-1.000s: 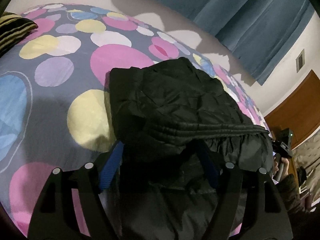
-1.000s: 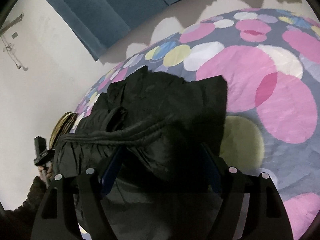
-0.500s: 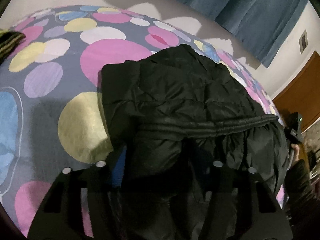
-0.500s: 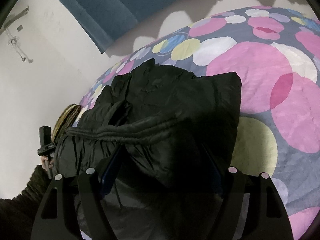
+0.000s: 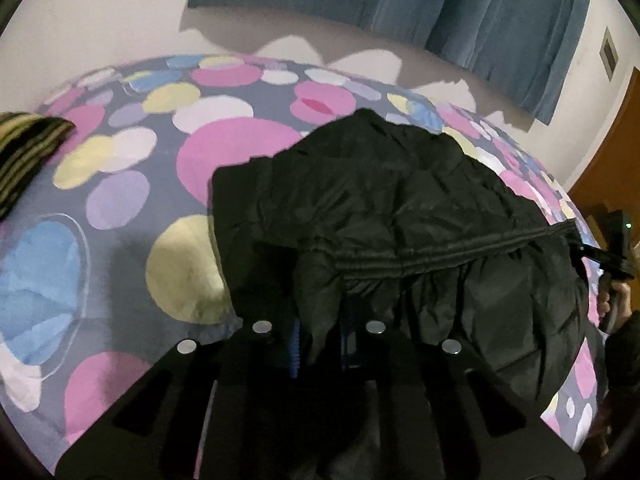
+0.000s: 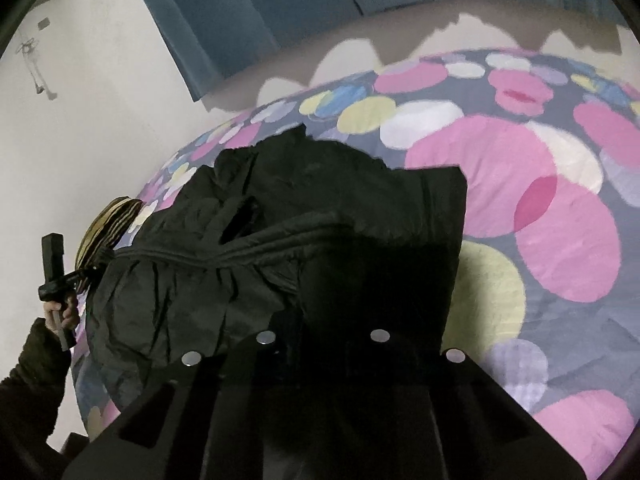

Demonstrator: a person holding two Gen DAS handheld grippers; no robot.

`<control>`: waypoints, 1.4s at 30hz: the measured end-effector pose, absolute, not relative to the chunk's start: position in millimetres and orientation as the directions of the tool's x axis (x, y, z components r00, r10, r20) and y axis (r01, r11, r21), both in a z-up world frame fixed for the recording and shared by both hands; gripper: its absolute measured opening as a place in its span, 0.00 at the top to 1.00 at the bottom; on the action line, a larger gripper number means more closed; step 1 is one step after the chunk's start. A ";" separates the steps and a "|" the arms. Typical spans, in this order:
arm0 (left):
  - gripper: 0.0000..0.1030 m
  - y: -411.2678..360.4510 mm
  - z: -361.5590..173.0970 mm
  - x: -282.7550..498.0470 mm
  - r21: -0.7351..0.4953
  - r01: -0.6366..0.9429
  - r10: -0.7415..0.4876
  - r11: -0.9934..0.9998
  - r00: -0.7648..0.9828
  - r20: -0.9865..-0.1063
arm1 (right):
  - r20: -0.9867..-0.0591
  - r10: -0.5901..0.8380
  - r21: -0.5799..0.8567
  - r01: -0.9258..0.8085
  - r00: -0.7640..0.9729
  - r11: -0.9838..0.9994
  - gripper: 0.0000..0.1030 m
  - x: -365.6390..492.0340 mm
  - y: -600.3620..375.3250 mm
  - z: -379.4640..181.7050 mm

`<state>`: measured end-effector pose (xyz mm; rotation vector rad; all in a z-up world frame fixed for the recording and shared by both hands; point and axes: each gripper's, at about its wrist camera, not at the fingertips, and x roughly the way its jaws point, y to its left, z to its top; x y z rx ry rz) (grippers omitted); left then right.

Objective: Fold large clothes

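Black puffer jacket [image 5: 384, 216] sprawled on the polka-dot bed [image 5: 120, 208]. Left gripper [image 5: 318, 344] and right gripper [image 6: 322, 344] both just clamped, jaws pinching the near hem. Probably gripping both corners to lift and fold over evenly.

The jacket [image 5: 400, 208] is plain black with a quilted sheen. The bedspread [image 5: 120, 208] is grey-blue, scattered with overlapping circles of pink, pale yellow, white, lilac and light blue. The curtains [image 5: 460, 4] are dusty blue against an off-white wall [image 6: 100, 128]. A pillow [image 5: 24, 148] carries black and olive-yellow stripes.
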<state>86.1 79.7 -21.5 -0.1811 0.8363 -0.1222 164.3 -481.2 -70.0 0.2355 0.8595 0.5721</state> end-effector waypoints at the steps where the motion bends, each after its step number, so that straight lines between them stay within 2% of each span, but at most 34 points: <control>1: 0.89 78.6 -16.5 83.2 -0.202 0.032 -0.170 0.979 0.674 -0.719 | -0.639 0.560 0.411 -0.381 0.527 0.828 0.88 160.6 -482.4 -64.3; 11: 0.89 69.6 43.9 91.5 -0.160 0.024 -0.122 0.987 0.759 -0.640 | -0.585 0.539 0.373 -0.389 0.605 0.842 0.89 163.3 -483.7 -15.4; 20: 0.89 72.5 66.9 178.9 -0.144 -0.050 -0.052 0.988 0.779 -0.625 | -0.550 0.511 0.396 -0.332 0.661 0.856 0.89 235.6 -476.3 6.9; 25: 0.89 76.5 45.8 234.8 -0.122 -0.111 0.003 0.986 0.751 -0.660 | -0.576 0.478 0.399 -0.282 0.663 0.873 0.89 289.7 -463.2 -7.4; 30: 0.90 82.7 1.8 282.1 -0.073 -0.165 0.059 0.984 0.676 -0.735 | -0.660 0.438 0.374 -0.238 0.611 0.896 0.89 332.5 -450.0 -46.9; 36: 0.89 86.8 -36.2 307.3 -0.049 -0.167 0.058 0.985 0.580 -0.813 | -0.734 0.438 0.409 -0.177 0.518 0.895 0.89 361.3 -451.7 -91.2; 42: 0.89 81.1 -57.7 316.7 -0.015 -0.152 0.069 0.988 0.534 -0.843 | -0.787 0.442 0.435 -0.123 0.430 0.892 0.88 368.8 -450.4 -119.0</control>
